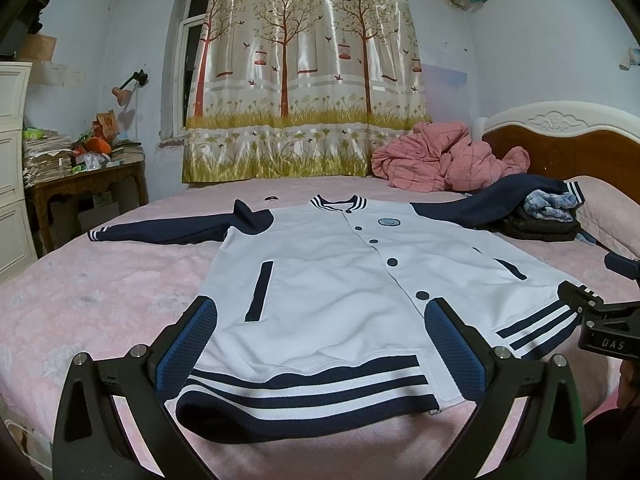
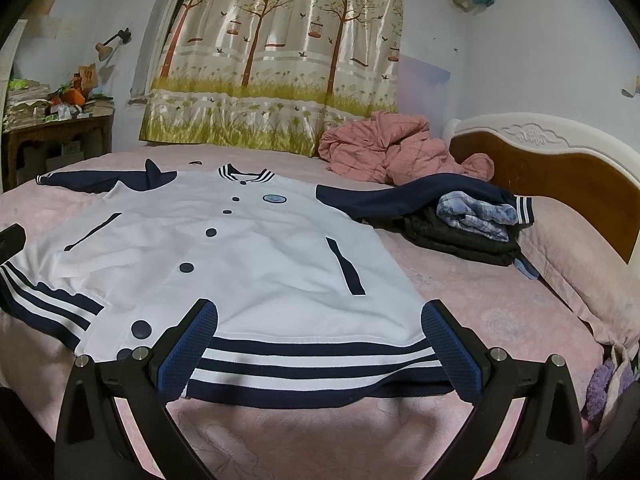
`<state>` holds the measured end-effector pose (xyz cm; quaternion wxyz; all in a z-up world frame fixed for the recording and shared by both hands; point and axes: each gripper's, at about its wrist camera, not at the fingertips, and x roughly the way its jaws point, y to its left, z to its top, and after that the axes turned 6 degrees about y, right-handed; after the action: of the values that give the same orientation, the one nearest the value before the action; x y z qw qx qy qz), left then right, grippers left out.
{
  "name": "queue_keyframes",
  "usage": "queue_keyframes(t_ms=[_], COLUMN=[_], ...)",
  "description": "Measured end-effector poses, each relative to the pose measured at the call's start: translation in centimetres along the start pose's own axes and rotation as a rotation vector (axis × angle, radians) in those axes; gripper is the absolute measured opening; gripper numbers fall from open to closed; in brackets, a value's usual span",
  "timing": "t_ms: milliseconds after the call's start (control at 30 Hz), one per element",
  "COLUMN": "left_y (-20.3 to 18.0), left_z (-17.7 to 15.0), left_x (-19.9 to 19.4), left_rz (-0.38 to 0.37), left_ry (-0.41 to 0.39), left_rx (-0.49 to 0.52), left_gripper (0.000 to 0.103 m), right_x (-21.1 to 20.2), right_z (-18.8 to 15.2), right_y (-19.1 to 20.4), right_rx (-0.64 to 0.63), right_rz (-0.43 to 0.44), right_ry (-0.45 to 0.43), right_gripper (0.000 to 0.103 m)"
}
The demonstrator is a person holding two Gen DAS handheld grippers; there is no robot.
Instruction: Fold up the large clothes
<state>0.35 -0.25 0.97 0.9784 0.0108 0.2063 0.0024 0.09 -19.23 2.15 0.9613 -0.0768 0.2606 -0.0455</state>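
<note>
Your left claw [image 1: 320,344] and right claw [image 2: 320,340] both stand open and empty; the jacket [image 1: 344,280] lies flat on the bed [image 1: 100,300] just ahead, hem nearest you, collar far; each claw faces its own hem half.

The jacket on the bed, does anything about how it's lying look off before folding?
Mostly flat, but the jacket's sleeve nearest the headboard is draped over a pile of folded clothes instead of lying on the bed. The opposite shoulder is bunched into a peak.
</note>
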Motion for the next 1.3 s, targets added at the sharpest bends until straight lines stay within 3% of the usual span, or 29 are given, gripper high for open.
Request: queue_keyframes(t_ms=[1300], left_y=[1.0], left_z=[-0.5], left_x=[-0.2], left_rz=[-0.004], left_ry=[0.005], left_rx=[-0.003], left_gripper=[0.103], right_x=[-0.7], right_z=[0.2], right_y=[0.8], right_rx=[-0.002], right_rz=[0.018], right_ry=[-0.015], right_gripper=[0.103])
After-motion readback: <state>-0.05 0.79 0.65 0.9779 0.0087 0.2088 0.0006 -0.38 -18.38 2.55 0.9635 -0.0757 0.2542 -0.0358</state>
